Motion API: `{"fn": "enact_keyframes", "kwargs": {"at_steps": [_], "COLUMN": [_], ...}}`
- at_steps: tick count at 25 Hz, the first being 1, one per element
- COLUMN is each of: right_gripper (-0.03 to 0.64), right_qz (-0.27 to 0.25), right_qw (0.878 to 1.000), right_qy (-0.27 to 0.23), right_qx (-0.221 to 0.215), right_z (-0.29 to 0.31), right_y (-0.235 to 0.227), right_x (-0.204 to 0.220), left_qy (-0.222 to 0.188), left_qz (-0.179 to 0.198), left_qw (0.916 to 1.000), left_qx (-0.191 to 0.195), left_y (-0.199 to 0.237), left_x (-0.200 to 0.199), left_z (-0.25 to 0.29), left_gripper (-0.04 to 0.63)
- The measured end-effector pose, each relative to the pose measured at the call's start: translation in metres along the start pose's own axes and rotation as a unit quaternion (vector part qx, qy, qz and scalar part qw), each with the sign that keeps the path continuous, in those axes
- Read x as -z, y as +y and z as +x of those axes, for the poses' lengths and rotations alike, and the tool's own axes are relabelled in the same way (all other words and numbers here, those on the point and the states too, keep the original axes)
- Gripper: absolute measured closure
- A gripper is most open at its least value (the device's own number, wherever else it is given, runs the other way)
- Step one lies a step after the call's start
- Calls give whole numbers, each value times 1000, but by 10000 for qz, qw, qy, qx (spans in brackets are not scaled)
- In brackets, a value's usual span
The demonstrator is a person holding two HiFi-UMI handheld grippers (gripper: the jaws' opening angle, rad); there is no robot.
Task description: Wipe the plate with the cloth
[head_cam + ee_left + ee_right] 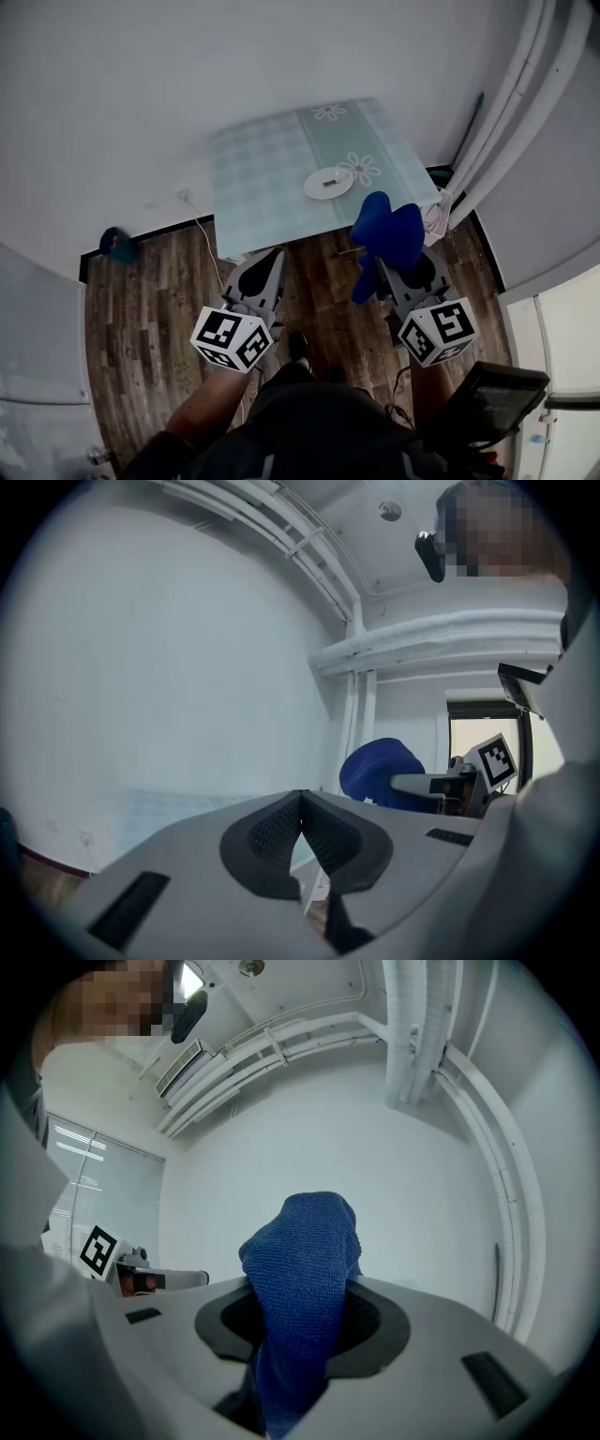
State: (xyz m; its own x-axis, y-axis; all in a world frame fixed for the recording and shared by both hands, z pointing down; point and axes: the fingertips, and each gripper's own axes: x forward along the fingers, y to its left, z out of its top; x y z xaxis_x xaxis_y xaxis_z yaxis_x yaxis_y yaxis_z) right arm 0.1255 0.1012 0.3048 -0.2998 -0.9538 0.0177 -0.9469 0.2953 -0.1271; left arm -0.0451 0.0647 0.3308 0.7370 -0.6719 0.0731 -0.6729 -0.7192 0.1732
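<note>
A white plate [328, 183] with a small dark thing on it lies near the front edge of the pale green table [262, 178]. My right gripper [401, 262] is shut on a blue cloth [386, 234], held in the air short of the table's front right corner. In the right gripper view the blue cloth [305, 1279] stands up between the jaws and hangs down behind them. My left gripper [270, 261] hovers over the wooden floor, in front of the table. Its jaws meet with nothing between them [300, 803]. From there the blue cloth [380, 771] shows to the right.
White pipes [525, 94] run along the wall at the right. A blue object [117, 244] lies on the floor at the left, near a white cable [202, 230]. A pinkish bundle [436, 217] sits by the table's right corner. The person's legs are below.
</note>
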Motion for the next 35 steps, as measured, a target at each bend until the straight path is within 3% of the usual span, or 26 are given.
{"fn": "enact_keyframes", "kwargs": {"at_steps": [14, 22, 28, 35], "right_gripper": [460, 460, 460, 460], "right_qz": [-64, -114, -73, 3], "right_qw": [9993, 9988, 9993, 9997], "right_qy": [209, 224, 252, 228], "right_qx": [302, 418, 256, -71], "right_z": [112, 150, 171, 195], "right_y": [1, -10, -35, -72], "right_x": [-1, -7, -7, -12], "left_qy": [139, 90, -138, -76], "left_qz": [-320, -212, -224, -96], "left_qw": [9988, 9989, 9993, 9993], "left_qx": [332, 414, 270, -358], "left_y": [99, 129, 137, 150], "left_x": [-9, -12, -20, -28], "left_z": [52, 77, 104, 143], "left_gripper": [586, 586, 586, 586]}}
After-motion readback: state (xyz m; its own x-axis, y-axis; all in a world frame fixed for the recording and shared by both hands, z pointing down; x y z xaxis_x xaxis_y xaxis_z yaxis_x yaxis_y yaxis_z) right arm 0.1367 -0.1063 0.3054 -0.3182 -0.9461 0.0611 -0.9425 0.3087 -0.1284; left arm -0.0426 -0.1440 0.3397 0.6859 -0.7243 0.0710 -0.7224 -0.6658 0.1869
